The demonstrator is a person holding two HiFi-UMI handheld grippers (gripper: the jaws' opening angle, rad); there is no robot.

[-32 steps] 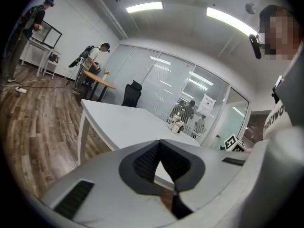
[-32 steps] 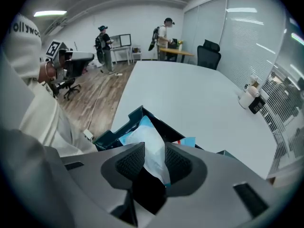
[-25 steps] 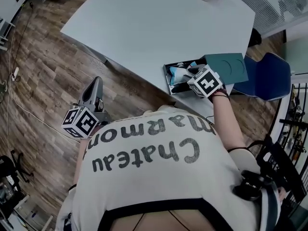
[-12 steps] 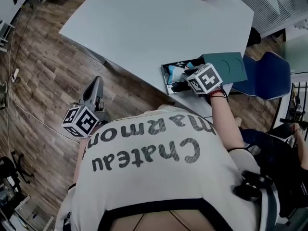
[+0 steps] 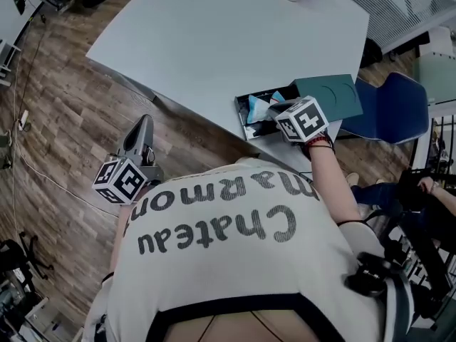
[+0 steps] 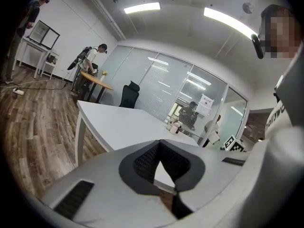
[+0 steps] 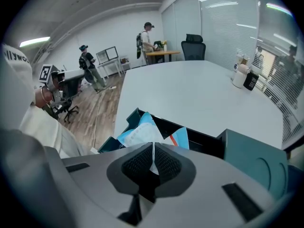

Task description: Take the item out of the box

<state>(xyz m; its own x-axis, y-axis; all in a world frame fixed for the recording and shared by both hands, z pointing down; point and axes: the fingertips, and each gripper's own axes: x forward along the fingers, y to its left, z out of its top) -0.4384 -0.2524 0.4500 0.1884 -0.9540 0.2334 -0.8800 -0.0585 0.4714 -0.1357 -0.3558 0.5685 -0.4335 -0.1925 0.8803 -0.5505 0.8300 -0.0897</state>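
Blue packet [image 7: 137, 132] lies in the open box [image 7: 199, 137] at the table [image 5: 214, 34] edge. Its near edge sits between the right gripper [image 7: 153, 150] pads, which are closing and seem to pinch it. Left gripper [image 6: 160, 148] is pressed together, empty, over the floor.

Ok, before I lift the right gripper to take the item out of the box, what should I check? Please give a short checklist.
1. The packet is between the jaws of the right gripper: ok, its thin edge is between them as they are closing.
2. The grip is firm enough to lift: cannot tell.
3. The box is open, with the lid lying to the side: ok.
4. The space above the box is free: ok, nothing hangs over it.
5. The box is held down: not ok, the left gripper is away from the table, shut and empty.
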